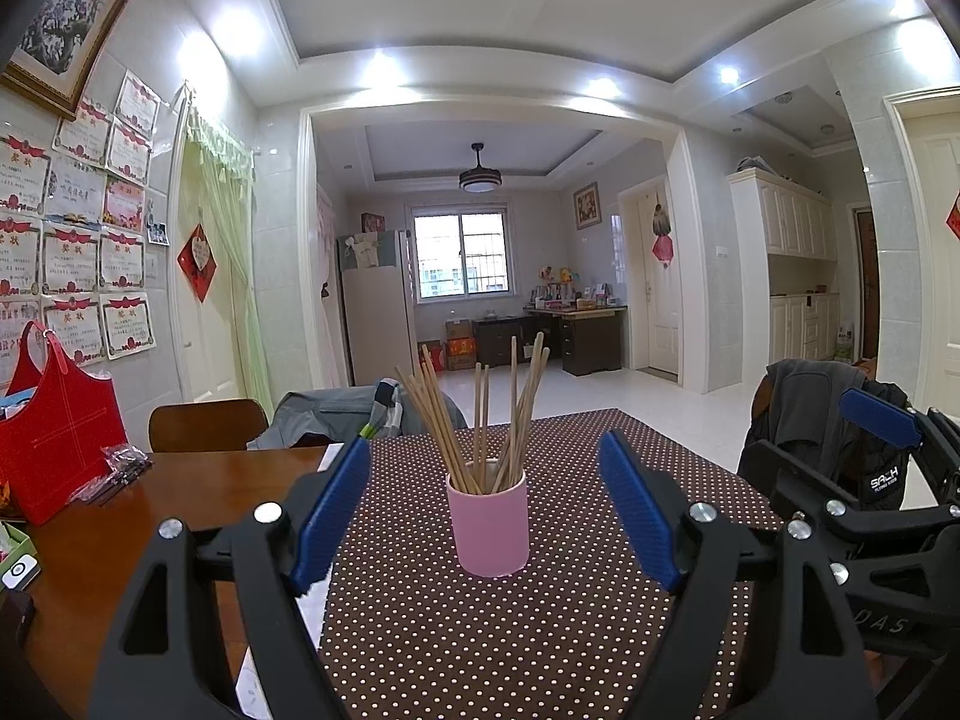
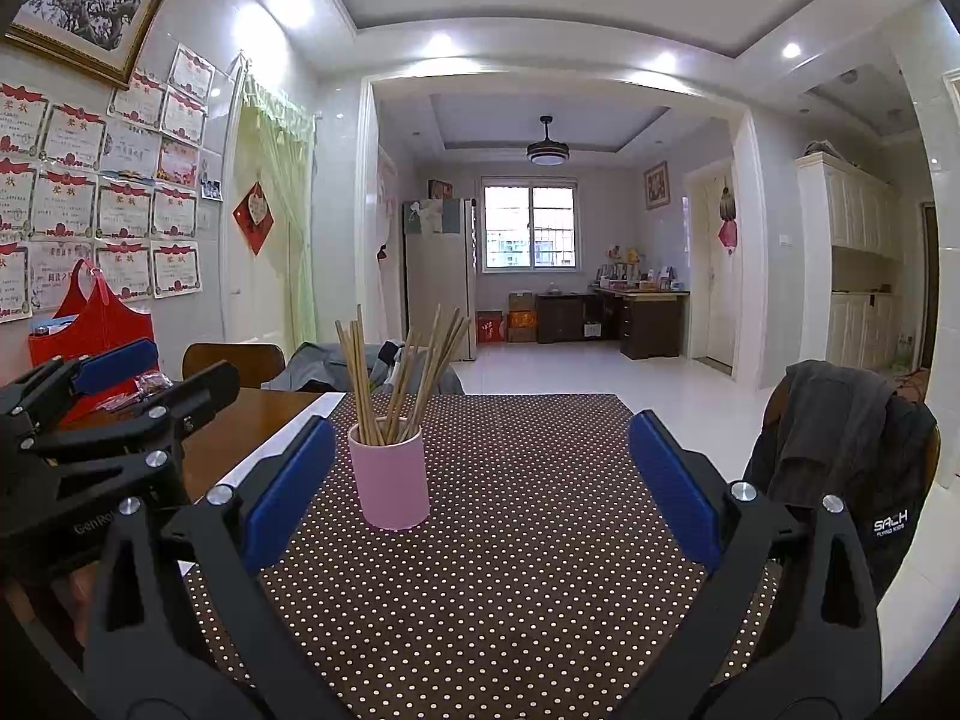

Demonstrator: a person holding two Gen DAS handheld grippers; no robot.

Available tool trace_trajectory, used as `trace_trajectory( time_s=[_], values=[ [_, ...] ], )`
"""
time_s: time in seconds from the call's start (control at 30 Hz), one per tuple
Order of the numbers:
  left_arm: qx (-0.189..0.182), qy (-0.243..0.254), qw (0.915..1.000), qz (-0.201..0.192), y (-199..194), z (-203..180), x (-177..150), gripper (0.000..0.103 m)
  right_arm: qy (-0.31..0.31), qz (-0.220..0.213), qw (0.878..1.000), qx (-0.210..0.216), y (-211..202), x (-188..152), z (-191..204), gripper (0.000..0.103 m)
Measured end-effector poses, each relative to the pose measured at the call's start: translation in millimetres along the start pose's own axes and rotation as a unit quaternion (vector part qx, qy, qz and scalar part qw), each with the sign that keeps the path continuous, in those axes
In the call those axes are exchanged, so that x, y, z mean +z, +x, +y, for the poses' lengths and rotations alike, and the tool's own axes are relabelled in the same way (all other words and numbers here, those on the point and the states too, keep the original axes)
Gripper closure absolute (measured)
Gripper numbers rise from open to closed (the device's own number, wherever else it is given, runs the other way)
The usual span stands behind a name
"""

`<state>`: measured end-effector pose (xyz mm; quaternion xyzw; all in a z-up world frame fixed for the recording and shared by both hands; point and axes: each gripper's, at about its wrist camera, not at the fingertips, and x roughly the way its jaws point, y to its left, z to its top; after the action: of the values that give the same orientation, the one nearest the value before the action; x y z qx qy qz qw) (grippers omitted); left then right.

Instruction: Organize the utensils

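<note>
Both the left gripper (image 1: 486,504) and right gripper (image 2: 480,480) gape empty before the thin light wooden chopsticks (image 1: 480,414) in the pink cylindrical cup (image 1: 489,531) mid-cloth; stiff, probably slippery, pinch upper shafts.

Chopsticks (image 1: 480,414) stand in a cup (image 1: 489,525) on the mat (image 1: 480,648), bag (image 1: 54,438) far left

Left gripper (image 1: 483,504) and right gripper (image 2: 480,486) hover level, side by side, jaws spread wide, holding nothing.
</note>
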<state>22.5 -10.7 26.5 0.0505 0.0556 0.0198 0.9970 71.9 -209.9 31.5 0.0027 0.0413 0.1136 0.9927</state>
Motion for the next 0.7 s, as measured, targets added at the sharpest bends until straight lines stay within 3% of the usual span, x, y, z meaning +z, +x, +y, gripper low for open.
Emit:
trace_trajectory(
  time_s=[0.7],
  values=[
    [0.000, -0.001, 1.0000, 0.002, -1.8, -0.8, 0.9, 0.026, 0.000, 0.001, 1.000, 0.000, 0.7, 1.0, 0.2, 0.007]
  ],
)
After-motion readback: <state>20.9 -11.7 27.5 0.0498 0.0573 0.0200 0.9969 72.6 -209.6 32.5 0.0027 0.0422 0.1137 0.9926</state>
